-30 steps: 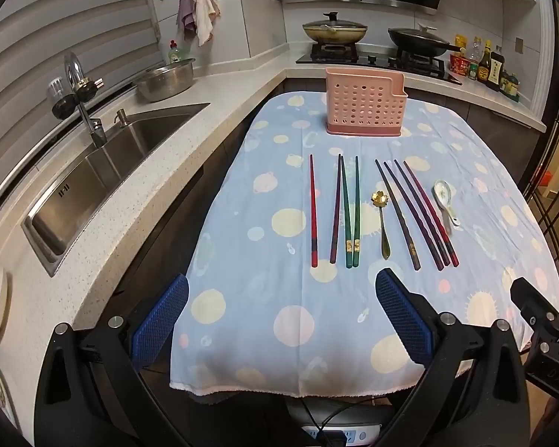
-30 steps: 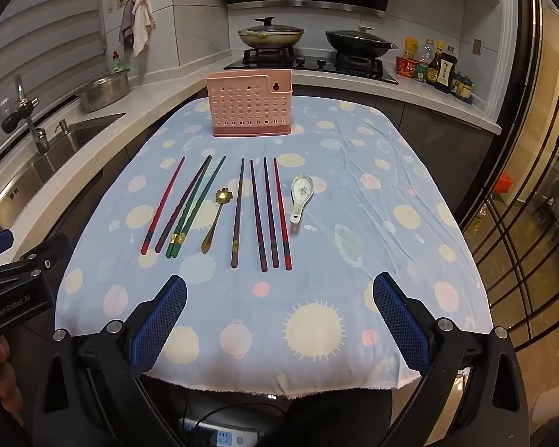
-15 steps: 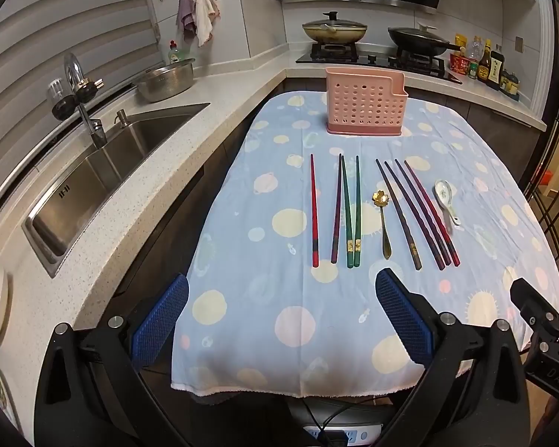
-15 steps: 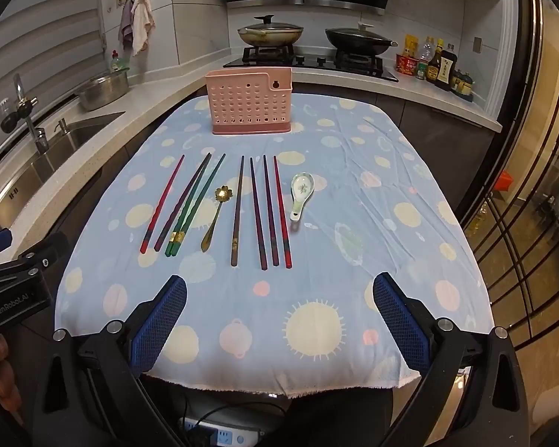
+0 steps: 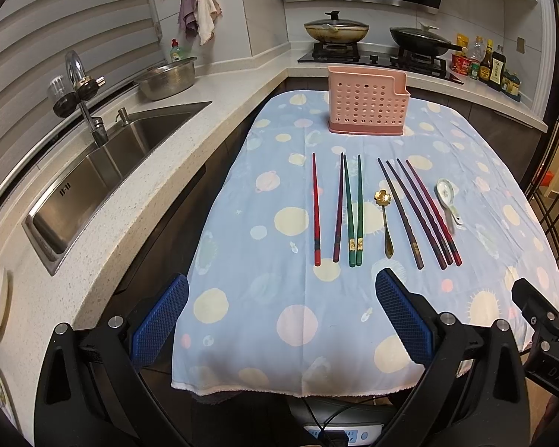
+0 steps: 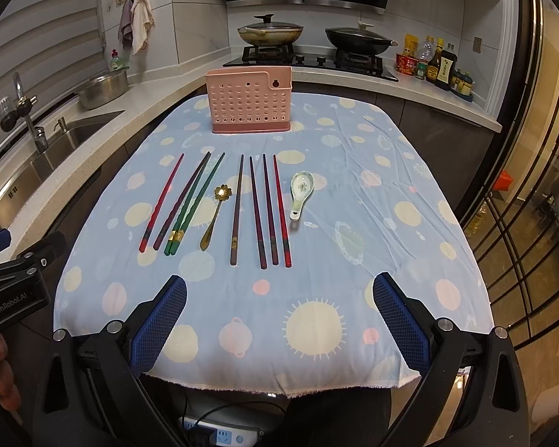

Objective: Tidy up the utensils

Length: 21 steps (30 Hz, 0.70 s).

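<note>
Several chopsticks lie in a row on the spotted blue tablecloth (image 5: pixel 264 309): a red pair (image 5: pixel 316 208), a green pair (image 5: pixel 354 208), and dark and red ones (image 5: pixel 421 212) further right. A gold flower spoon (image 5: pixel 384 219) lies between them, and a white ceramic spoon (image 5: pixel 447 197) at the right end. The pink perforated utensil holder (image 5: pixel 367 102) stands behind them. In the right wrist view the same row shows: the green pair (image 6: pixel 193 205), gold spoon (image 6: pixel 216 216), ceramic spoon (image 6: pixel 301 192) and holder (image 6: pixel 250 100). My left gripper (image 5: pixel 281 314) and right gripper (image 6: pixel 279 311) hover open over the near table edge, both empty.
A sink (image 5: pixel 93 175) with a tap and a steel bowl (image 5: pixel 166 80) sit on the counter to the left. The stove with two pans (image 6: pixel 270 33) and sauce bottles (image 6: pixel 441 65) lies behind the table. A glass door (image 6: pixel 533 205) is on the right.
Both views have drifted very slightly; the utensils and holder have not moved and both grippers stay open.
</note>
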### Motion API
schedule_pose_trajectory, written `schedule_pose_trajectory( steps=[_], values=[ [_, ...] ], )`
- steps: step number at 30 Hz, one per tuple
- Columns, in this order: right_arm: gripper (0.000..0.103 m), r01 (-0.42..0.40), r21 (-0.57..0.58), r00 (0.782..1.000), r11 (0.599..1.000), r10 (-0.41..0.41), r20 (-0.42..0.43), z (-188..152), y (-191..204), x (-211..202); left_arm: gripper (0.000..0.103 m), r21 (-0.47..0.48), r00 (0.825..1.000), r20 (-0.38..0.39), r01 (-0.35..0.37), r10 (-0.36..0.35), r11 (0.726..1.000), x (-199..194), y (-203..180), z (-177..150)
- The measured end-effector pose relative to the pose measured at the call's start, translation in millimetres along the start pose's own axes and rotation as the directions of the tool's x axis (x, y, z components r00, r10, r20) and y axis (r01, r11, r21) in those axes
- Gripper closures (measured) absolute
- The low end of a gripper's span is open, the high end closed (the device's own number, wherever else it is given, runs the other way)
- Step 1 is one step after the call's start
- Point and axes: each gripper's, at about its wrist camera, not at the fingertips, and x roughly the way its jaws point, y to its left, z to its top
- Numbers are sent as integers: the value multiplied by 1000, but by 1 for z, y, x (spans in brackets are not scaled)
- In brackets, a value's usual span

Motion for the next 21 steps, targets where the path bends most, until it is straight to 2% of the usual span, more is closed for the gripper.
schedule_pose_trajectory(
  steps=[21],
  values=[
    [7, 0, -1, 1000, 1000, 0, -1, -1, 0, 1, 7, -2, 1000, 7, -4, 4, 1000, 5, 1, -4]
  ],
)
